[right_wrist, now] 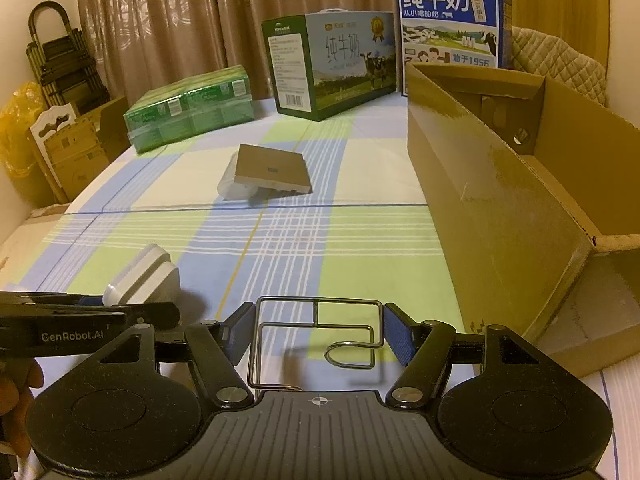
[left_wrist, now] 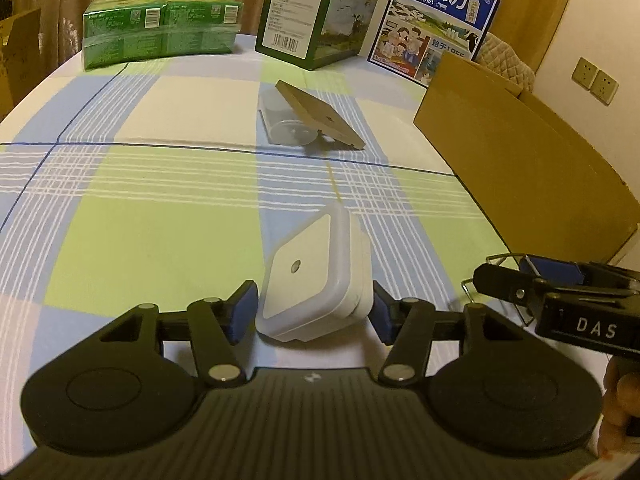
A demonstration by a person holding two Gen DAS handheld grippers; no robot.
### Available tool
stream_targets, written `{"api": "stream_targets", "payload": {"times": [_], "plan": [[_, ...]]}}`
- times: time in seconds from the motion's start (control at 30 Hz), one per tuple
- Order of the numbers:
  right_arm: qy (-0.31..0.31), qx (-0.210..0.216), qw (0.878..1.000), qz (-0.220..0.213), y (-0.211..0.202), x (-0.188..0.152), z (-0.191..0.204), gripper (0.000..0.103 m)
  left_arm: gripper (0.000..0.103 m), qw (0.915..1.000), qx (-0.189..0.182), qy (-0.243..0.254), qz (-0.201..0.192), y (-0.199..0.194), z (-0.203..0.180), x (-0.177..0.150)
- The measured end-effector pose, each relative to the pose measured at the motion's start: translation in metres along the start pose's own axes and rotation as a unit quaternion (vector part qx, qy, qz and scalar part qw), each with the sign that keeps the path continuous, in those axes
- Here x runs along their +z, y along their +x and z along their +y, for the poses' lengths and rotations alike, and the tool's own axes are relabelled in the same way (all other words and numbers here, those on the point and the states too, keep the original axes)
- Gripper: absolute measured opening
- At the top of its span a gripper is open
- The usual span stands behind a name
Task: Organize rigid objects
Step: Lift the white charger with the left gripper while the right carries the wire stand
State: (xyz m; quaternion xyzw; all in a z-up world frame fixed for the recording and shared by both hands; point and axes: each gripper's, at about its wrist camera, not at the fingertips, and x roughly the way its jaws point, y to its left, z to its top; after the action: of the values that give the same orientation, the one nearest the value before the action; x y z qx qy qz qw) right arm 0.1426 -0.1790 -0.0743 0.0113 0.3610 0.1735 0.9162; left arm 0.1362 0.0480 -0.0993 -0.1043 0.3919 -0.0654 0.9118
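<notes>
Two claws work beside the open cardboard box (right_wrist: 500,216). The left claw (left_wrist: 310,312) grips a white night-light (left_wrist: 316,280) between its blue pads. The right claw (right_wrist: 316,334) clamps a bent wire rack (right_wrist: 312,340), just short of the box's near wall, above the checked tabletop (right_wrist: 280,240).

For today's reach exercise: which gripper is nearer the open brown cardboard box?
Right. The right gripper, holding a wire rack, sits beside the open brown cardboard box; the left gripper is farther away.
</notes>
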Motion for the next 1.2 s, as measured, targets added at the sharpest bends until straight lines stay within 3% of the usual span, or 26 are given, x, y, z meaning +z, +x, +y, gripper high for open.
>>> {"api": "stream_targets", "payload": {"times": [0.03,0.1,0.17,0.67,0.77,1.2], "plan": [[0.001,0.000,1.000,0.000,0.000,0.000,0.000,0.065,0.053,1.0000,0.000,0.000,0.000,-0.001,0.000,0.000],[0.001,-0.001,1.000,0.000,0.000,0.000,0.000,0.065,0.041,0.9999,-0.001,0.004,-0.013,-0.005,0.000,0.000],[0.001,-0.001,1.000,-0.001,-0.001,0.000,0.000,0.065,0.036,0.9996,0.004,0.020,-0.020,-0.009,-0.004,0.004],[0.001,0.000,1.000,0.000,-0.003,0.000,0.001,0.065,0.034,0.9989,0.014,0.035,-0.026,-0.011,-0.006,0.004],[0.001,0.001,1.000,-0.001,-0.003,0.000,0.001,0.065,0.029,0.9983,0.015,0.042,-0.038,-0.016,-0.008,0.005],[-0.008,0.004,1.000,-0.016,-0.020,0.009,0.008,0.065,0.029,0.9979,0.015,0.035,-0.052,-0.040,-0.013,0.011]]}}
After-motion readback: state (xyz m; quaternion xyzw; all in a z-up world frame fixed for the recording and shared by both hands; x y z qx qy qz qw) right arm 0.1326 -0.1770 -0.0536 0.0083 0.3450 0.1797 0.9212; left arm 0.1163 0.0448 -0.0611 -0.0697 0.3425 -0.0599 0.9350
